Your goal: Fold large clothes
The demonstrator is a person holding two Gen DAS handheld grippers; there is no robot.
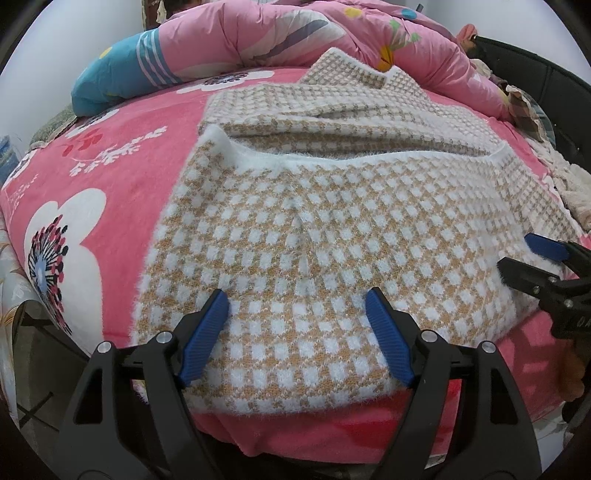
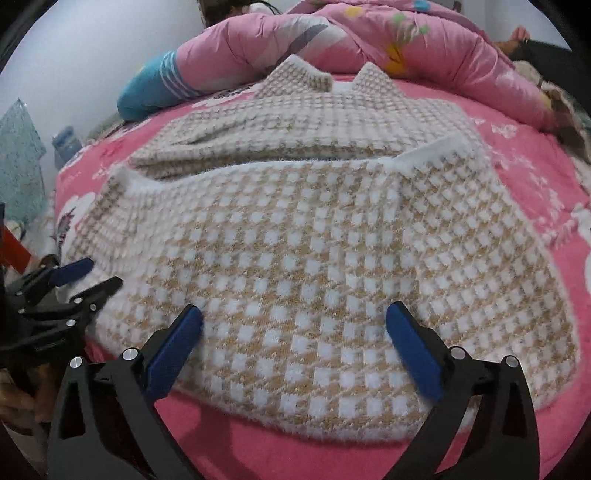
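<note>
Both hand-held grippers stand open over the near edge of the sweater (image 1: 314, 258), gripping nothing: the left hand-held gripper (image 1: 297, 314) has its blue pads spread above the checked knit, and the right hand-held gripper (image 2: 293, 332) is spread wider still, with fabric below the gap but no pad pressing on it. The sweater lies on the bed (image 1: 122, 162), its lower half already turned up so that a white hem runs across the middle. The risk from here, as I judge it, is a shallow bite: the fuzzy knit is thick and doubled, so pads closing on the top layer alone would peel it off the one beneath and spoil the fold. The two grippers also sit close together, so they could knock each other. The near fold lies just inside the bed's edge, leaving little room to pull back. Beyond the sweater a pink quilt (image 1: 295, 33) crowds the far side; the left side offers open blanket.
</note>
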